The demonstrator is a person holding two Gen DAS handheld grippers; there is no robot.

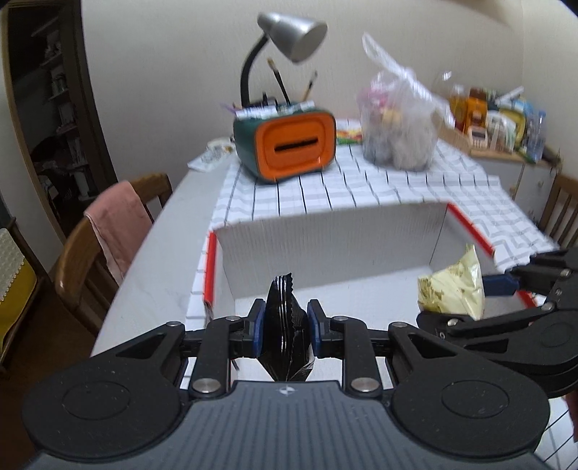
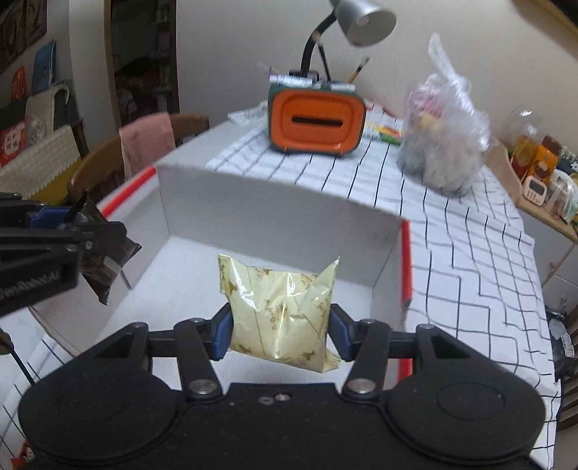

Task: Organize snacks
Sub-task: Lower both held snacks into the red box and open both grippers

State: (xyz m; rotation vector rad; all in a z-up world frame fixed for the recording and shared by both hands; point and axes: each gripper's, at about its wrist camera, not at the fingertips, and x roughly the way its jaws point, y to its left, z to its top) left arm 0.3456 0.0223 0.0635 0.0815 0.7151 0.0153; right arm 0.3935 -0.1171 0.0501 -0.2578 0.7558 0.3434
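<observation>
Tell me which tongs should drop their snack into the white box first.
Right, probably. The right tongs hold the yellow packet well over the white box floor; the left tongs, gripping the black packet, sit at its near edge.

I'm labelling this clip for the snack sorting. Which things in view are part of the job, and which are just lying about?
Part of the job:
black packet in left gripper
yellow packet in right gripper
white box
clear bag of snacks

Lying about:
desk lamp
orange-fronted organizer
pink towel
</observation>
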